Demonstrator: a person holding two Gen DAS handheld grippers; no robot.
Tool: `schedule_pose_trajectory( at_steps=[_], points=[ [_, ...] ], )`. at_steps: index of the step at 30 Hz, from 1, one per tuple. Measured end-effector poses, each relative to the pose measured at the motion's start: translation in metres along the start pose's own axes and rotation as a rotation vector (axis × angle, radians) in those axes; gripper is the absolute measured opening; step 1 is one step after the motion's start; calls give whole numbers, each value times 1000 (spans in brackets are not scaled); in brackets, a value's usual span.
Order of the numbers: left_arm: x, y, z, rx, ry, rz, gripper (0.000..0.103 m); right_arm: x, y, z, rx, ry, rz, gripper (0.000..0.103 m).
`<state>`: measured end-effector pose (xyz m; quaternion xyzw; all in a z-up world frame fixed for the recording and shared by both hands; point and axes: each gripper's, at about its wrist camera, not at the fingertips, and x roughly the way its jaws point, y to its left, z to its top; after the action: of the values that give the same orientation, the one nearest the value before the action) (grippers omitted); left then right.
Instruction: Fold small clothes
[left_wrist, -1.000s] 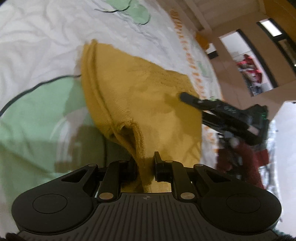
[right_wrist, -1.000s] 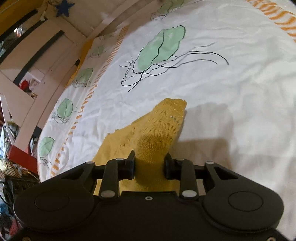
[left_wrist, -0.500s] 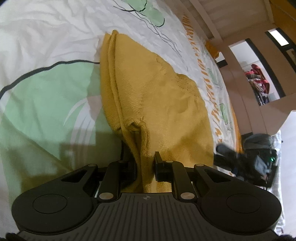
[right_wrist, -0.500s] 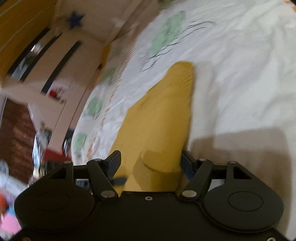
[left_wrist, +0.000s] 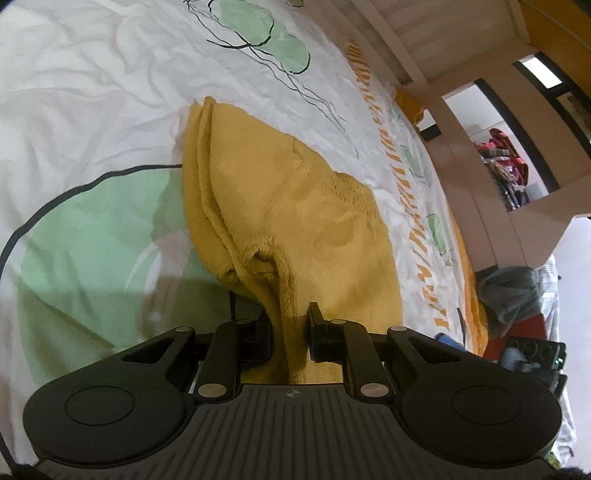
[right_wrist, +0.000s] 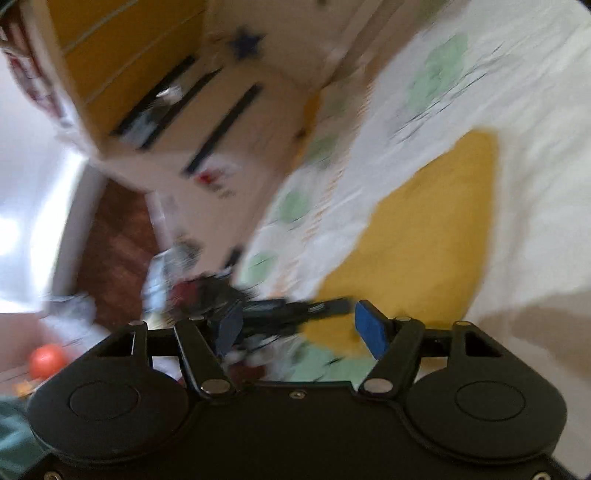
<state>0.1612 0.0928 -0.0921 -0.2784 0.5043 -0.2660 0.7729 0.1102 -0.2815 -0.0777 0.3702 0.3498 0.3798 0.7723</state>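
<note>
A small mustard-yellow knit garment (left_wrist: 295, 206) lies folded on a white bedsheet (left_wrist: 92, 92) with green leaf prints. My left gripper (left_wrist: 290, 326) is shut on the garment's near edge, a bunch of fabric pinched between its fingers. In the blurred right wrist view the garment (right_wrist: 424, 229) lies flat ahead. My right gripper (right_wrist: 299, 325) is open and empty, its blue pads (right_wrist: 369, 328) apart, drawn back to the garment's near left edge. The right gripper also shows at the far right of the left wrist view (left_wrist: 532, 354).
The bed's orange-striped edge (left_wrist: 406, 177) runs along the right. Beyond it stand beige wooden furniture (left_wrist: 461, 122) and a pile of clothes on the floor (left_wrist: 517, 291). In the right wrist view there are a cabinet (right_wrist: 184, 110) and an orange ball (right_wrist: 46, 360) on the floor.
My right gripper has opened, let go of the garment and swung back to the left off the bed. The garment now lies flatter. My left gripper keeps its hold.
</note>
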Motion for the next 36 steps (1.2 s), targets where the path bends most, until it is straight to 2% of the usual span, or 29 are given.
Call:
schedule_pose_trajectory(
  at_steps=[3,5,13,20,21,22,23,24,28,32,34,36],
  points=[
    [-2,-1,3,0,-11,-4,16,-3,6,-3,-40,-6,-161,72],
    [-4,-2,8,-24,-17,-22,16,-5,13,-7,-76,4,-234,72],
    [-3,-23,34,-26,-28,-28,16,14,40,-26,-297,129,-429,73],
    [0,-29,41,-37,-23,-32,16,32,44,-43,-323,170,-469,73],
    [0,-29,42,-39,-21,-34,16,33,44,-44,-322,167,-476,68],
    [0,-28,42,-42,-18,-34,16,33,44,-43,-315,155,-475,52],
    [-1,-28,42,-43,-15,-31,16,31,45,-42,-303,139,-475,28],
    [-3,-27,42,-41,-9,-27,16,28,47,-39,-293,121,-483,24],
    [-14,-22,32,-10,18,-2,16,13,58,-27,-271,82,-496,20],
    [-16,-5,6,42,76,111,16,4,53,-28,-218,134,-501,19],
    [-14,3,-7,65,95,181,19,9,42,-36,-189,188,-519,26],
    [-20,11,-20,71,75,198,19,10,39,-43,-192,202,-541,28]
  ],
)
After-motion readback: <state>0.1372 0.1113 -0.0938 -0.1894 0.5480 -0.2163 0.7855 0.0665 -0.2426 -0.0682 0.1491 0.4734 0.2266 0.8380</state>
